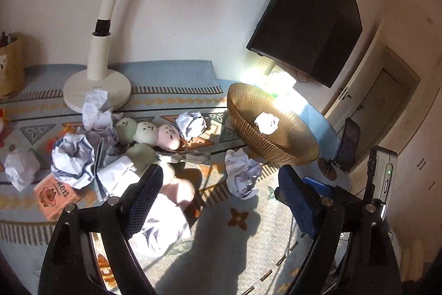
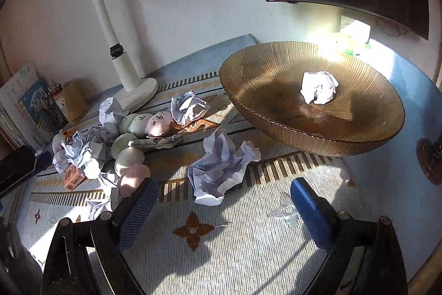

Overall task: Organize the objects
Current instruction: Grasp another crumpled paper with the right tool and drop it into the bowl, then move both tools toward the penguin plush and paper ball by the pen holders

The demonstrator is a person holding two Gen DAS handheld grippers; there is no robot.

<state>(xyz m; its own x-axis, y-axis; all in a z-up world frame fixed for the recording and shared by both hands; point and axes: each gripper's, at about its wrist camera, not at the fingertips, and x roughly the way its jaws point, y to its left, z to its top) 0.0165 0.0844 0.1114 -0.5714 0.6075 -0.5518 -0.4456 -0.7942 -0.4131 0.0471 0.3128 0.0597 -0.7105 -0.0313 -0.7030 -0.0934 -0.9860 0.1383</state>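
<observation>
— One amber ribbed bowl (image 2: pixel 312 112) is the main container, sitting on the patterned cloth (image 2: pixel 221 253) over the table, toward two o'clock from the right hand-held gripper (image 2: pixel 225 209). What's in it?

— A single crumpled white paper ball (image 2: pixel 318 91), lying well inside the rim. A brownish patch shows beside it at the bottom; I can't tell what that is.

— Any other container?

— A tan pen holder (image 2: pixel 70 100) at ten o'clock, stuffed with pens, next to some books cut off by the frame edge.

— And the loose things?

— One crumpled sheet (image 2: pixel 221 170) lies just ahead of the right hand-held gripper, at twelve o'clock, apart from both fingers. More paper wads (image 1: pixel 73 159) pile up at nine o'clock around round plush toys (image 1: pixel 149 132) and a small pink box (image 1: pixel 56 194), near the white lamp base (image 1: pixel 96 93).

— The grippers?

— Both stand wide with nothing between their blue pads. The left hand-held gripper (image 1: pixel 221 201) hovers over the cloth with another paper ball (image 1: pixel 241 174) just ahead of it.

— Anything hard to read?

— Sun glare washes out whatever sits behind the bowl under the dark screen (image 1: pixel 306 13). The plush pile is partly buried under paper, and a phone on a stand (image 1: pixel 348 143) at three o'clock is partly hidden.
</observation>
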